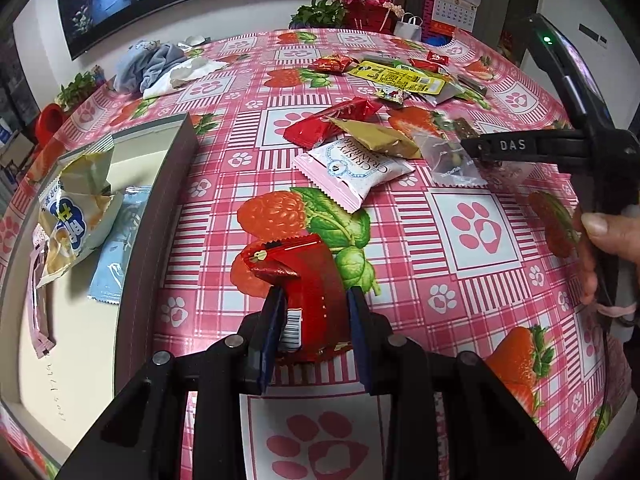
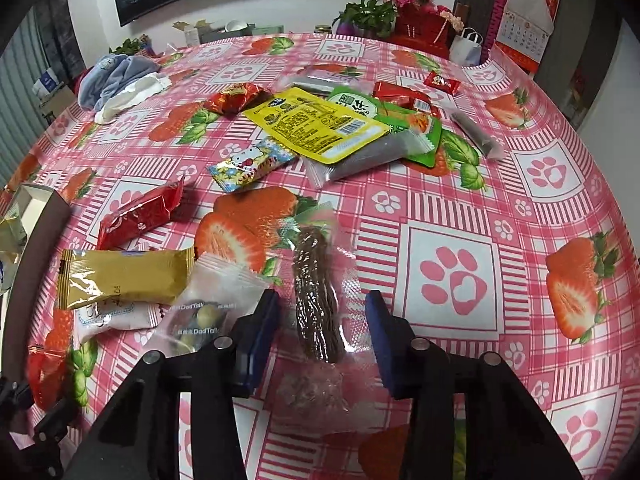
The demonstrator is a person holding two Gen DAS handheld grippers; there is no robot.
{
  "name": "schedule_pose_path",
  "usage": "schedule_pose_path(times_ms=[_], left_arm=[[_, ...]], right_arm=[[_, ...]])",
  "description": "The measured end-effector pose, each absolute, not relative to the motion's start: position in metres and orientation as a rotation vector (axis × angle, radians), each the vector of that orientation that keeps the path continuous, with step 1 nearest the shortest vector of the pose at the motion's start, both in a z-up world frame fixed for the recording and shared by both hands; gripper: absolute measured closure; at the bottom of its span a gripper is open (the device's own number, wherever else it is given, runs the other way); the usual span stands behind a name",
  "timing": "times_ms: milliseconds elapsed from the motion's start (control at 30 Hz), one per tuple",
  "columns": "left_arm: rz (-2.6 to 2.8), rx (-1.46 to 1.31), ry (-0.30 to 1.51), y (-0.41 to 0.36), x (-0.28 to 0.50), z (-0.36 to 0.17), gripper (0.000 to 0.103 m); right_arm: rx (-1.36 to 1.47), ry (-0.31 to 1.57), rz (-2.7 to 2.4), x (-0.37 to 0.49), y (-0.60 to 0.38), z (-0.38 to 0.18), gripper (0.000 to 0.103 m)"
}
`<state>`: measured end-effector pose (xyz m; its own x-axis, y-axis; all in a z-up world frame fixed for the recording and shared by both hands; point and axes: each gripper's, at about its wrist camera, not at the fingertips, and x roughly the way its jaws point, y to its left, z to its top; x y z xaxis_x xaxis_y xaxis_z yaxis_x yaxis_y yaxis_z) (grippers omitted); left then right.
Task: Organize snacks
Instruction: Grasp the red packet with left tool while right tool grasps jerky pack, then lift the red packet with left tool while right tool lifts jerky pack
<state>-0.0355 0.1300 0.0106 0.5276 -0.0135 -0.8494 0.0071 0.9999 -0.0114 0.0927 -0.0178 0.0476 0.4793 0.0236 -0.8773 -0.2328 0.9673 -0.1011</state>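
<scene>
Left wrist view, glossy red snack packet (image 1: 316, 292), crumpled top, barcode showing

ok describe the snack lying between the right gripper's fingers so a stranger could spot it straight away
On the pink strawberry tablecloth, look in front of the right gripper, whose open jaws straddle one packet. It is a clear plastic packet holding a dark brown, lumpy stick lying lengthwise between the fingers. Unlike the gold packet and the clear DadTalk bag of round balls to its left, it is see-through and sausage-shaped.

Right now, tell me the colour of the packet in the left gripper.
Red packet, clearest in the left wrist view.
</scene>
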Motion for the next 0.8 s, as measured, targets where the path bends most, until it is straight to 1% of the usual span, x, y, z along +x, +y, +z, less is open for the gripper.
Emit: schedule_pose_path(times_ms=[33, 100, 133, 200, 367, 533, 633, 667, 700, 733, 767, 800], left_arm=[[-0.012, -0.008, 1.016, 0.131, -0.036, 0.011, 0.068], [-0.009, -0.018, 1.014, 0.132, -0.037, 0.011, 0.068], [-0.006, -0.019, 1.009, 0.132, -0.038, 0.011, 0.068], [-0.003, -0.014, 1.001, 0.129, -0.038, 0.011, 0.068], [-0.011, 0.012, 0.992, 0.123, -0.040, 0.010, 0.068], [-0.020, 0.005, 0.989, 0.125, -0.042, 0.010, 0.068], [-0.020, 0.007, 0.984, 0.125, -0.043, 0.010, 0.068], [-0.022, 0.008, 0.983, 0.125, -0.043, 0.010, 0.068], [-0.024, 0.008, 0.984, 0.125, -0.043, 0.010, 0.068], [-0.026, 0.007, 0.984, 0.125, -0.043, 0.010, 0.068], [-0.028, 0.005, 0.985, 0.126, -0.042, 0.010, 0.068], [-0.026, 0.006, 0.984, 0.126, -0.042, 0.010, 0.068]], right_arm=[[-0.208, 1.062, 0.150, 0.089, -0.020, 0.050, 0.065], [-0.160, 1.027, 0.136, 0.071, -0.028, 0.061, 0.082], [-0.129, 1.007, 0.129, 0.056, -0.032, 0.068, 0.082], [-0.091, 0.982, 0.129, 0.028, -0.035, 0.075, 0.087], [-0.071, 0.946, 0.094, -0.021, -0.035, 0.076, 0.087], [-0.038, 0.973, 0.092, -0.016, -0.047, 0.076, 0.086], [0.004, 1.023, 0.099, -0.010, -0.056, 0.066, 0.085], [0.016, 1.019, 0.099, -0.010, -0.059, 0.066, 0.073], [0.019, 1.029, 0.097, -0.008, -0.060, 0.065, 0.047], [0.028, 1.034, 0.100, -0.007, -0.061, 0.065, 0.034], [0.045, 1.027, 0.108, -0.007, -0.062, 0.066, 0.025], [0.048, 1.016, 0.111, -0.007, -0.061, 0.068, 0.025]])
